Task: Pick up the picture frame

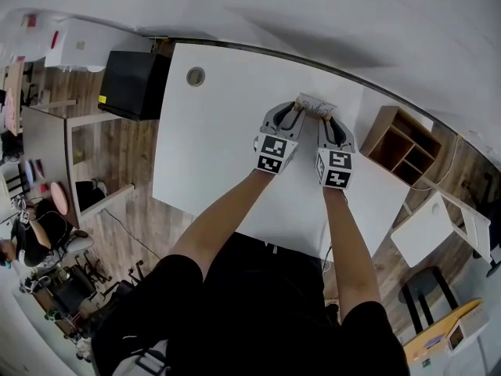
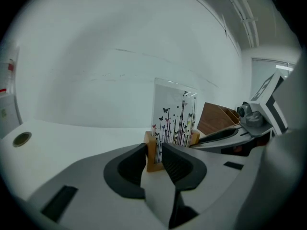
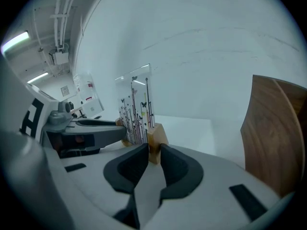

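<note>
— While both grippers are reaching across the counter (image 1: pixel 205 155), where is the picture frame (image 1: pixel 315 106) standing?

— It is standing upright at the counter's far edge, by the wall (image 1: pixel 352 22). The left gripper (image 2: pixel 153 151) is straddling one wooden foot (image 2: pixel 153 159) and the right gripper (image 3: pixel 152 150) the other foot (image 3: pixel 157 137). Both pairs of jaws are standing apart, not yet clamping.

**A:** What is sitting between the jaws?

**B:** The left gripper (image 2: pixel 154 153) is straddling the near wooden foot of the picture frame (image 2: pixel 173 115). Both jaws are lying close against it, though whether they are pressing is unclear.

**A:** And the frame itself?

**B:** It is standing upright on the white table (image 2: pixel 72 138), its clear panel showing printed stems and butterflies.
</note>
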Demonstrator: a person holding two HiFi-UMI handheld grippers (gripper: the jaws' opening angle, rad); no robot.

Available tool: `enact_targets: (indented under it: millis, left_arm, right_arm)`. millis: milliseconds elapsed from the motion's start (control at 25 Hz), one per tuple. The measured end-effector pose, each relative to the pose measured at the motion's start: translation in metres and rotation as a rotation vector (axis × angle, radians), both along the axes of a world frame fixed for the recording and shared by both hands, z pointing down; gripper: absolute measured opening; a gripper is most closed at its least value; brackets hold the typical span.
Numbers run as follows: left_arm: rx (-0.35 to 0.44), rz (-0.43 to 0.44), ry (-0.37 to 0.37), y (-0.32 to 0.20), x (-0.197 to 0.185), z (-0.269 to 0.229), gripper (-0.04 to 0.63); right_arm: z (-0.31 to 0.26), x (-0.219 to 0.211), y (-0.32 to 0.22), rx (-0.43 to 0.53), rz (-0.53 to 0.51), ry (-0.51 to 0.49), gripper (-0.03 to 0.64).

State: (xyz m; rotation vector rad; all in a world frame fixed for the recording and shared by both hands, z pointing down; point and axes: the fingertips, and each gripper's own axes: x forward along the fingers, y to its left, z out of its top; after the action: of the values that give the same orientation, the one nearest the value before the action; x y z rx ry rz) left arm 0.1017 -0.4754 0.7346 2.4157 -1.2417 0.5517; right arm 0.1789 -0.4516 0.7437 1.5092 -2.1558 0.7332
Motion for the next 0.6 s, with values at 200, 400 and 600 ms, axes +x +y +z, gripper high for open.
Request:
enact_targets:
  millis: [200,400,600]
  left_arm:
    - [-0.012,0.02,0.01,0.002,0.002,0.002,0.091]
    - [-0.005,0.008,0.025,0.015,0.001,-0.006,0.074]
    - [0.001,-0.009,0.011,0.034,-0.002,-0.019,0.067]
  right_arm:
    - [0.002,0.006,0.002,0.0,-0.008,-0.002,0.078]
    - [-0.002,0.007,0.011,0.007,-0.014,0.006,0.074]
    - [-0.017,0.005,0.027,0.043,-0.044,0.047,0.072]
